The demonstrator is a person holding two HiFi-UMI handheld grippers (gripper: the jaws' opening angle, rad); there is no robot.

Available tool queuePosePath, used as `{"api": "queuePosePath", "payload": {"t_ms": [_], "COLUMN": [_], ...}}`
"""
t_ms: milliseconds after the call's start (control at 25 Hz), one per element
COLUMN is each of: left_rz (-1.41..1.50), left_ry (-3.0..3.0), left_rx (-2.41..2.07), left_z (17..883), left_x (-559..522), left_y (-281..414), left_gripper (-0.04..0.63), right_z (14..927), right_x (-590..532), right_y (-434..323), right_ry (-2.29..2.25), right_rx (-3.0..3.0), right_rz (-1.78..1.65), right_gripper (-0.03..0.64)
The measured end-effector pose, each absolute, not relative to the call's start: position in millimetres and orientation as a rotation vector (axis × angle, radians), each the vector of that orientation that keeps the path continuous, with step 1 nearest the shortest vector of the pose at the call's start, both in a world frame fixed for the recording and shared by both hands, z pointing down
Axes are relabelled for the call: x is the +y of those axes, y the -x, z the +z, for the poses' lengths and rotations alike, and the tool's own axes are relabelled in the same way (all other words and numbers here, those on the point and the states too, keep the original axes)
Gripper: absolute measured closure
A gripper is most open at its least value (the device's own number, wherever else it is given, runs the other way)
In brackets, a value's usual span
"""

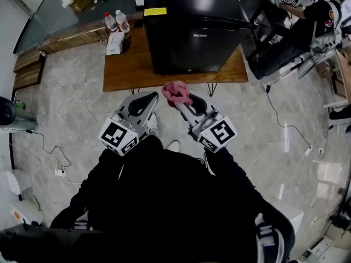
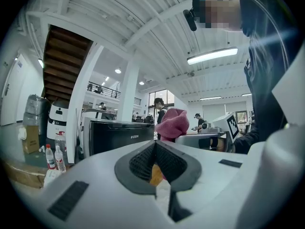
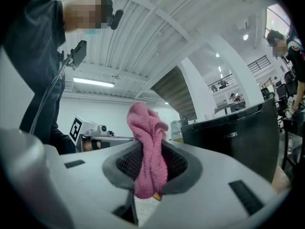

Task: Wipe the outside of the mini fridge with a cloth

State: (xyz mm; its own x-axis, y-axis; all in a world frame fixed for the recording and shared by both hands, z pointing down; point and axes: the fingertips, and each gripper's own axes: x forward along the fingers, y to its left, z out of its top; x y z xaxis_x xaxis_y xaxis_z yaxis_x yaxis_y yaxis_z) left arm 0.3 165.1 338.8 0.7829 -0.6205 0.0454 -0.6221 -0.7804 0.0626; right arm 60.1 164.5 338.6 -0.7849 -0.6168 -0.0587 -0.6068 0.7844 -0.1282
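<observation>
Right gripper (image 1: 185,104) (image 3: 150,168) was seen clamped on a pink cloth (image 1: 175,92) (image 3: 147,142). The cloth was of looped terry, bunched into a soft twisted fold that stood up above the ribbed dark pads and hung a little below them.

Left gripper (image 1: 143,101) (image 2: 155,163) was noted with its jaws brought together at the tips and nothing held between them. The cloth (image 2: 172,123) was seen beyond it, in the other gripper.

Both grippers were grey and smooth-shelled. Each carried a marker cube (image 1: 120,137) printed with black-and-white square patterns.

The mini fridge (image 1: 192,26) (image 2: 119,135) (image 3: 233,137) was recorded as a black box, its top glossy enough to catch the ceiling lights. It stood on a low brown wooden table (image 1: 126,70) with thin metal legs. "FUXIN" was read in pale letters near the top of the door. A yellow label (image 1: 155,11) lay at a top corner; its print was too small to read.

Two clear plastic bottles (image 1: 118,21) with red-and-white labels stood at the table's far left corner.

Both grippers were held side by side in front of the person's body, over the grey marbled floor (image 1: 77,97). They were angled forward toward the fridge front. The cloth was seen near the table's near edge, apart from the fridge.
</observation>
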Motion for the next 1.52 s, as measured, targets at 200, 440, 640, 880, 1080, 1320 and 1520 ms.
{"api": "queuePosePath", "payload": {"t_ms": [200, 440, 640, 880, 1080, 1320, 1520], "left_rz": [0.027, 0.002, -0.020, -0.054, -0.074, -0.066, -0.086], "left_ry": [-2.901, -2.920, -2.913, -2.934, -2.948, -2.991, -3.004], "left_rx": [-0.998, -1.011, -1.032, -1.026, -1.032, -1.002, -1.012], "left_z": [341.9, 332.1, 325.5, 309.7, 286.1, 255.9, 234.1], "left_x": [129.6, 79.9, 32.0, -26.5, -80.5, -139.2, -186.5], "left_y": [6.6, 27.5, 45.0, 69.2, 102.1, 109.9, 114.2], "left_gripper": [0.589, 0.589, 0.589, 0.589, 0.589, 0.589, 0.589], "right_z": [341.8, 337.3, 324.2, 282.1, 238.2, 202.0, 181.6], "right_x": [131.9, 87.6, 48.2, -7.7, -64.4, -145.4, -213.9], "right_y": [-54.1, -35.7, -26.0, -14.0, 2.4, 6.3, 10.9], "right_ry": [1.020, 1.045, 1.067, 1.155, 1.274, 1.404, 1.413], "right_rx": [2.877, 2.894, 2.914, 2.914, 2.959, 3.096, 3.196], "right_rz": [-0.145, -0.121, -0.053, 0.176, 0.303, 0.497, 0.742], "right_gripper": [0.535, 0.535, 0.535, 0.528, 0.526, 0.528, 0.528]}}
